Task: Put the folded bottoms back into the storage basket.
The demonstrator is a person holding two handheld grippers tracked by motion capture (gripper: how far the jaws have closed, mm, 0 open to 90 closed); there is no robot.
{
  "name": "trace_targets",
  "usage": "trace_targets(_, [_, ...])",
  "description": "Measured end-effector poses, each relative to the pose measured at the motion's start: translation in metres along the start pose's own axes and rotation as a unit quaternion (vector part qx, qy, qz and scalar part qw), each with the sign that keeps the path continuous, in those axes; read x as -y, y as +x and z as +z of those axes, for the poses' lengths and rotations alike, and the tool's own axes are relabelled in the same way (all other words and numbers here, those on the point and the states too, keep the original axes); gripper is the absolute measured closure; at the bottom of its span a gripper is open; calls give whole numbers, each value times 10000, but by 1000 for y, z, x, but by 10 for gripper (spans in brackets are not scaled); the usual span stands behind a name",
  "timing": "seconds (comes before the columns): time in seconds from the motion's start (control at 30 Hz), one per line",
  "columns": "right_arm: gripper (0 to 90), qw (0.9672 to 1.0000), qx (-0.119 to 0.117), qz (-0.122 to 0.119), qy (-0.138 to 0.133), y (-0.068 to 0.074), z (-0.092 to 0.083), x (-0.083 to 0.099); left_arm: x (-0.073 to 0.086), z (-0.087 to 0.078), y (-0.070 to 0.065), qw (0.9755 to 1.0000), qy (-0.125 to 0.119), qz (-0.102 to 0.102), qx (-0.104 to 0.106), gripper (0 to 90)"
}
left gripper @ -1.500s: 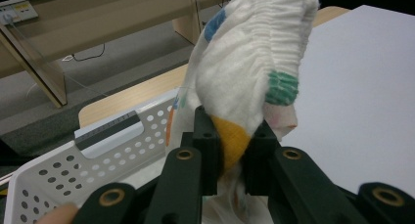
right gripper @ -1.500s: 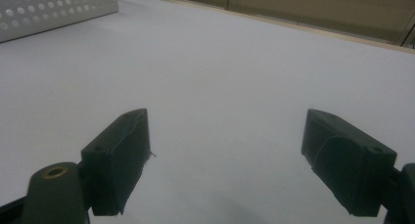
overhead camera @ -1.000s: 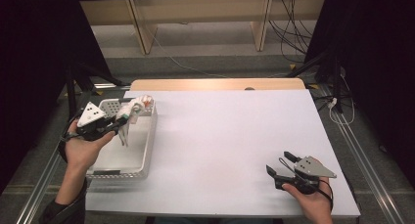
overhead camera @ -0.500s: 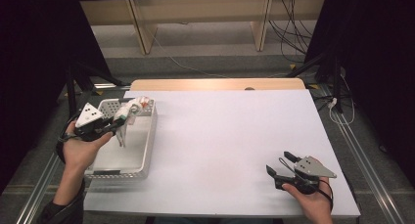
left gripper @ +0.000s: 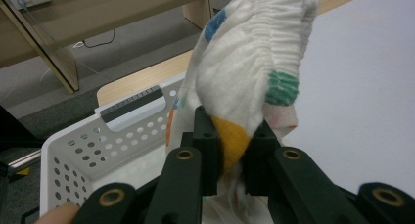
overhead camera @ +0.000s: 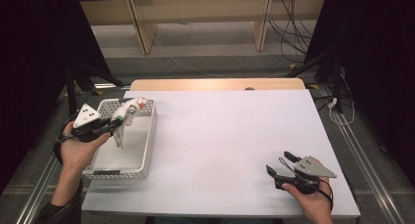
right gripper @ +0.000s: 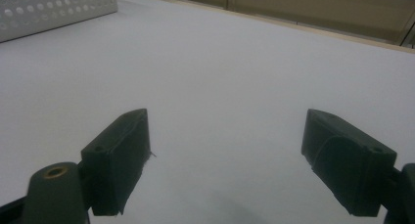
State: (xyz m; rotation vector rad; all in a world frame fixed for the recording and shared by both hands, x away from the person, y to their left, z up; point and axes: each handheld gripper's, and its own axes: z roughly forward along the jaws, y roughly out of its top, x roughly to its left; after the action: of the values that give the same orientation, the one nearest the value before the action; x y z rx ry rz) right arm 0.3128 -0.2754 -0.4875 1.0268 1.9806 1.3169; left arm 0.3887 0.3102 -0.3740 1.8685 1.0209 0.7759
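At left of the frame, the left gripper (overhead camera: 119,125) pinches a white patterned cloth (overhead camera: 128,111) above the white perforated basket (overhead camera: 147,143). Lower right, the right gripper (overhead camera: 281,168) rests on the white table (overhead camera: 230,131), jaws wide apart.

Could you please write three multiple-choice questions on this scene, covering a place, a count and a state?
1. Where does the basket stand?
A. on the table's left side
B. at the table's middle
C. on the floor

2. How many grippers hold something?
A. none
B. one
C. two

3. How do the right gripper's jaws stand?
A. shut on cloth
B. shut and empty
C. open and empty

Key: 1 A, the basket sits by the table's left edge. 2 B, the left gripper alone pinches the patterned cloth. 3 C, bare table shows between its parted jaws.
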Motion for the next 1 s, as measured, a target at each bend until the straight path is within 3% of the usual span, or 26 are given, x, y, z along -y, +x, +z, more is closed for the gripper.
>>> trace_targets(1.0, [189, 10000, 4, -2, -5, 0, 0, 0, 8, 4, 6, 9997, 187, 105, -73, 790])
